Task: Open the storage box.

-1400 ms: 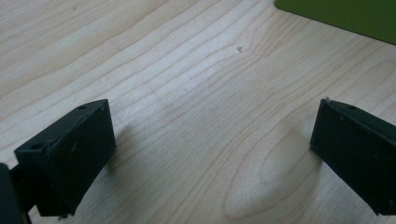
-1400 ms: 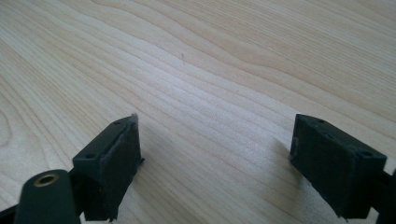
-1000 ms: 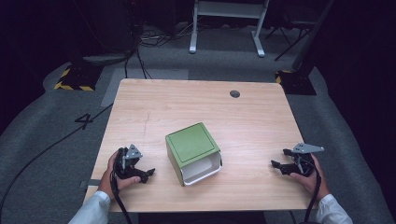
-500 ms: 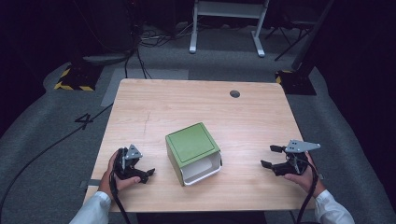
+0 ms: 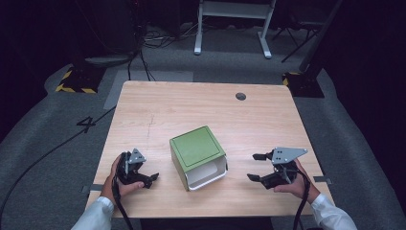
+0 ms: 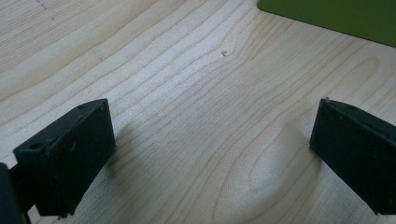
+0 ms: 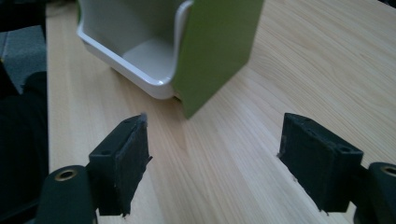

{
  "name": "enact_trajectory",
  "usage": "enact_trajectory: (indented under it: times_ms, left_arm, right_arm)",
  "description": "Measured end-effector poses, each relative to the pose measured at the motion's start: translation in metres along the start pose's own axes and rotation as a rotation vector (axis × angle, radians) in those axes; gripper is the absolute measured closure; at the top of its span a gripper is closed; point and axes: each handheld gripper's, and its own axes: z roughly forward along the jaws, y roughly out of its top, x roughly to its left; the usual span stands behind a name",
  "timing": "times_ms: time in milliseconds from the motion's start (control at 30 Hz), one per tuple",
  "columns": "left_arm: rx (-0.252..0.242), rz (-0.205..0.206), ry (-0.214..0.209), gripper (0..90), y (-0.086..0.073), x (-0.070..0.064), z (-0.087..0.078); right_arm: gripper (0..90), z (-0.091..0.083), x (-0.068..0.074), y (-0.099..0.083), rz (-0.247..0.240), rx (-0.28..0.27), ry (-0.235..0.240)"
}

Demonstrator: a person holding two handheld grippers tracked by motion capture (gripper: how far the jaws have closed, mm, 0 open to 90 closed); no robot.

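Note:
A green box (image 5: pixel 197 147) lies on its side in the middle of the wooden table (image 5: pixel 191 110), and a white inner tray (image 5: pixel 207 175) shows in its open front end. My left gripper (image 5: pixel 146 173) rests on the table left of the box, open, with bare wood between its jaws. The box's green wall (image 6: pixel 336 14) crosses the top right of the left gripper view. My right gripper (image 5: pixel 253 166) is held right of the box, open, pointing at it. In the right gripper view the green sleeve (image 7: pixel 219 42) and the white tray (image 7: pixel 135 46) stand just beyond the open gripper (image 7: pixel 215 123).
A dark round cable hole (image 5: pixel 241 96) sits near the table's far right edge. Beyond the table, on the grey floor, stand a white frame (image 5: pixel 232 24) and a base with yellow-black stripes (image 5: pixel 76 81). Cables trail from both grippers off the near edge.
My right gripper has moved left towards the box, still open. The left gripper and the box have stayed put.

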Motion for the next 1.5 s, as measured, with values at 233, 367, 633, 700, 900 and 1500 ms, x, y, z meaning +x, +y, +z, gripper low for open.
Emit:
enact_trajectory:
  times_ms: [233, 367, 633, 700, 900, 1500]
  left_arm:
    - [0.0, 0.0, 0.0, 0.2, 0.0, 0.0, 0.0]
    - [0.0, 0.0, 0.0, 0.2, 0.0, 0.0, 0.0]
    - [-0.001, 0.0, 0.0, 0.2, 0.0, 0.0, 0.0]
    - [0.0, 0.0, 0.0, 0.2, 0.0, 0.0, 0.0]
    - [0.0, 0.0, 0.001, 0.2, 0.0, 0.0, 0.0]
    - [0.0, 0.0, 0.0, 0.2, 0.0, 0.0, 0.0]
  right_arm:
    - [29.4, 0.011, 0.017, 0.016, -0.048, -0.008, 0.054]
    - [31.6, 0.017, 0.023, 0.02, -0.067, -0.004, 0.083]
    - [33.0, 0.038, 0.04, 0.03, -0.118, 0.011, 0.155]
    - [33.7, 0.044, 0.041, 0.032, -0.122, 0.012, 0.168]
    - [35.6, 0.061, 0.042, 0.032, -0.14, 0.043, 0.181]
    - [42.5, 0.093, 0.04, 0.035, -0.154, 0.098, 0.205]
